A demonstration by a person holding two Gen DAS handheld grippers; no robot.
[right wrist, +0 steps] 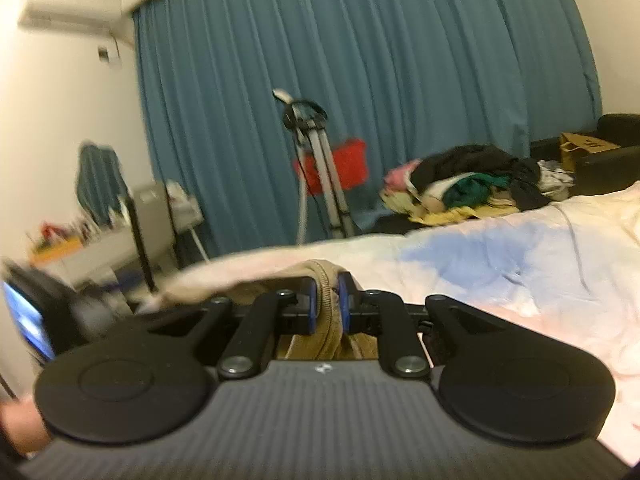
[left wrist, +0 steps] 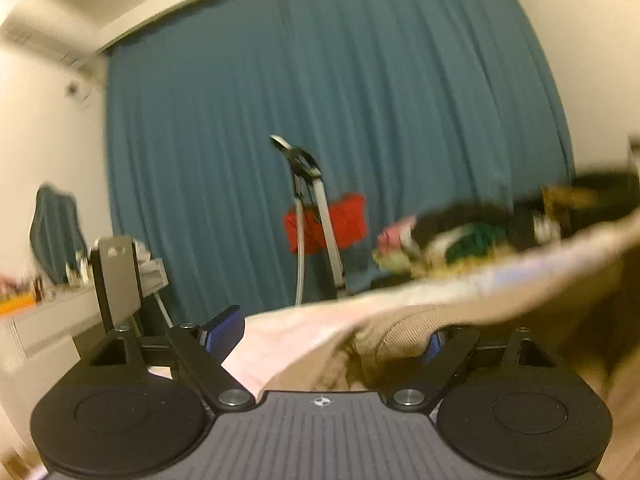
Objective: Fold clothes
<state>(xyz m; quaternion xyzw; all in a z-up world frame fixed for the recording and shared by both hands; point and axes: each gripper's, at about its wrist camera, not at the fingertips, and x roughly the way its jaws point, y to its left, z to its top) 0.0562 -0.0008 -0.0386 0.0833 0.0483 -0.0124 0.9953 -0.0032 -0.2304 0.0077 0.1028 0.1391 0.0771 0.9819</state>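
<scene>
A tan garment point(left wrist: 420, 320) lies bunched on the bed in front of my left gripper point(left wrist: 332, 334). The left jaws stand wide open, with the cloth lying between and over the right blue pad point(left wrist: 434, 346). In the right wrist view, my right gripper point(right wrist: 329, 300) is shut on a thick fold of the same tan garment point(right wrist: 328, 280), which runs up between the blue pads and hangs down behind them. The left view is blurred.
The bed has a white and pale blue cover point(right wrist: 500, 264). A pile of mixed clothes point(right wrist: 468, 184) lies at its far end. A blue curtain point(right wrist: 360, 80) fills the back wall, with a vacuum cleaner point(right wrist: 320, 168) and a red box point(right wrist: 344, 164) before it. A cluttered desk point(right wrist: 100, 248) stands left.
</scene>
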